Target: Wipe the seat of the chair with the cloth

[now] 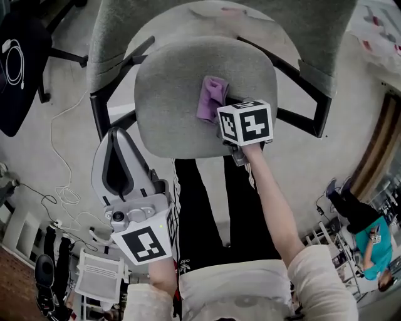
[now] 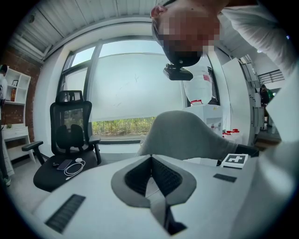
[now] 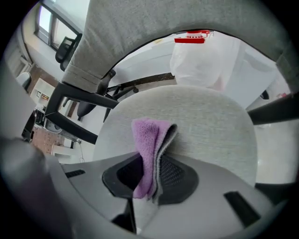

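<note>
The grey chair seat (image 1: 182, 94) fills the upper middle of the head view, with its backrest (image 1: 188, 19) behind. A purple cloth (image 1: 212, 99) lies folded on the seat's right-centre. My right gripper (image 1: 224, 111) is shut on the cloth's near end, its marker cube above the jaws. In the right gripper view the cloth (image 3: 148, 140) hangs pinched between the pads of my right gripper (image 3: 152, 173), over the seat (image 3: 210, 121). My left gripper (image 1: 116, 136) is shut and empty, off the seat's front left corner. In its own view the left gripper (image 2: 152, 161) points level past the backrest (image 2: 187, 135).
Black armrests (image 1: 106, 116) (image 1: 307, 122) flank the seat. A black office chair (image 1: 19, 63) carrying a phone and white cable stands at left. Cables (image 1: 62, 188) trail on the floor. The person's dark-trousered legs (image 1: 213, 207) stand before the seat. A white bag (image 3: 210, 60) lies beyond the chair.
</note>
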### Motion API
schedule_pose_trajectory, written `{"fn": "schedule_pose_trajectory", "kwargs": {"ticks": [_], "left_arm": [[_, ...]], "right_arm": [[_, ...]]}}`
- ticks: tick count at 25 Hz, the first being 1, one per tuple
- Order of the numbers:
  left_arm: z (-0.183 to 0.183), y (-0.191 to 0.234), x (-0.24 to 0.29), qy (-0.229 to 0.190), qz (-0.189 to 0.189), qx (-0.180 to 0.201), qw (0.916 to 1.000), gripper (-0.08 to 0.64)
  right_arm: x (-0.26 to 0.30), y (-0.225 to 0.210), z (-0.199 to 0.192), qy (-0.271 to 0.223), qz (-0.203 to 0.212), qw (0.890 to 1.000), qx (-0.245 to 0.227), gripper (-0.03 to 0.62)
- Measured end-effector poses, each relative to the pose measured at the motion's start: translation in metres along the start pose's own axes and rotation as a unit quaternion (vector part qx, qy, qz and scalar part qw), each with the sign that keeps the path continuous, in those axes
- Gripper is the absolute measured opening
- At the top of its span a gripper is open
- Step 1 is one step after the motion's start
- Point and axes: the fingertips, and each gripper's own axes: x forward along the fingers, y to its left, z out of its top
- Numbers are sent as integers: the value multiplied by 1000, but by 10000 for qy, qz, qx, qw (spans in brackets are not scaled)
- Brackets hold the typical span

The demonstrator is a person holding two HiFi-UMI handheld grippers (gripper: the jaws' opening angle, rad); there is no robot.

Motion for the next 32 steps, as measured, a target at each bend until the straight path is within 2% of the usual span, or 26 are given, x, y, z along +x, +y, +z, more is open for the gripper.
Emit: {"fn": "schedule_pose_trajectory", "kwargs": {"ticks": [10, 16, 20, 25, 28, 32], "left_arm": [[5, -18, 5, -27, -143, 43, 9999, 12], [7, -24, 8, -19, -219, 107, 9997, 12], [6, -26, 11, -4, -230, 110, 9997, 12], [10, -30, 12, -41, -299, 139, 9994, 12], [12, -29, 11, -60, -287, 156, 9994, 12], [12, -23, 8, -67, -205, 148, 9997, 12]], "right_arm": [[-45, -95, -18, 131, -1067, 9942, -26, 87], [-66, -130, -26, 179, -1729, 9848, -55, 87], [-73, -140, -29, 319, -2205, 9744, -312, 87], [-78, -149, -35, 381, -2340, 9714, 81, 86], [-79, -151, -35, 363, -2386, 9703, 142, 87], [-90, -142, -27, 22, -2282, 9734, 226, 86]]}}
